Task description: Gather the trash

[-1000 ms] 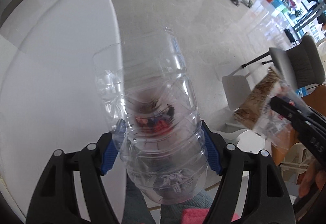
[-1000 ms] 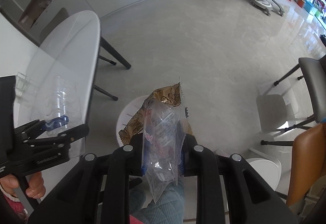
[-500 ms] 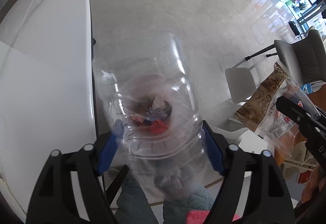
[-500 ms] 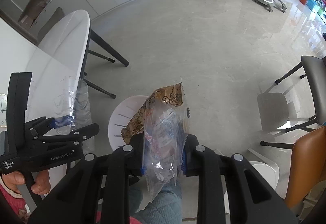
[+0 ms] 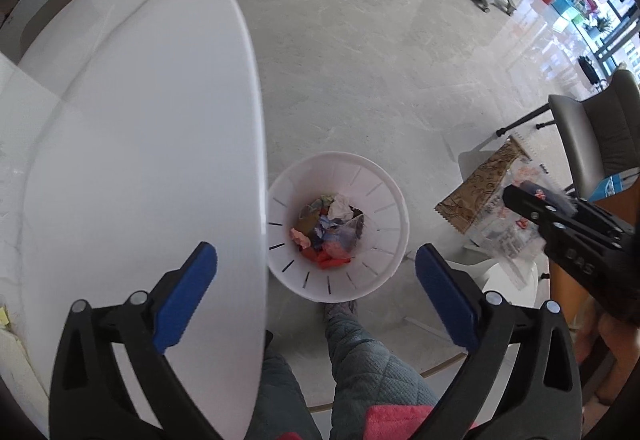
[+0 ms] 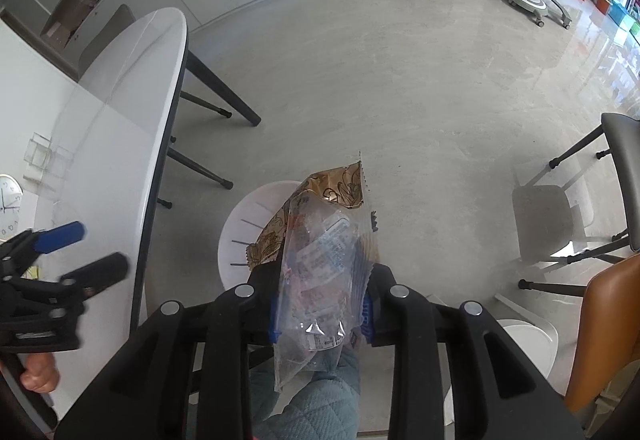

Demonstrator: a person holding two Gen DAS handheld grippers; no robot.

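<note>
A white slotted bin (image 5: 380, 200) stands on the floor beside the table edge, with crumpled coloured trash at its bottom. Above it my left gripper (image 5: 316, 260) has its jaws opening wide, with nothing between the blue pads (image 5: 188, 292). My right gripper (image 6: 320, 316) holds a bundle of wrappers (image 6: 324, 240), a gold-brown packet and clear printed plastic, over the bin's (image 6: 244, 224) right side. Its jaws are opening slightly while the pads still touch the bundle. The left wrist view shows the wrappers (image 5: 480, 200) right of the bin. The left gripper (image 6: 96, 246) shows at the right wrist view's left edge.
A white oval table (image 5: 140, 120) runs along the left, with dark legs (image 6: 224, 88) under it. A grey chair (image 5: 580, 128) and an orange chair (image 6: 604, 320) stand to the right. A person's leg in teal quilted trousers (image 5: 360, 360) is just behind the bin.
The clear plastic bottle that sat between the left jaws is gone from them, and those jaws have spread wide. The right gripper has sunk a little with the wrappers.
</note>
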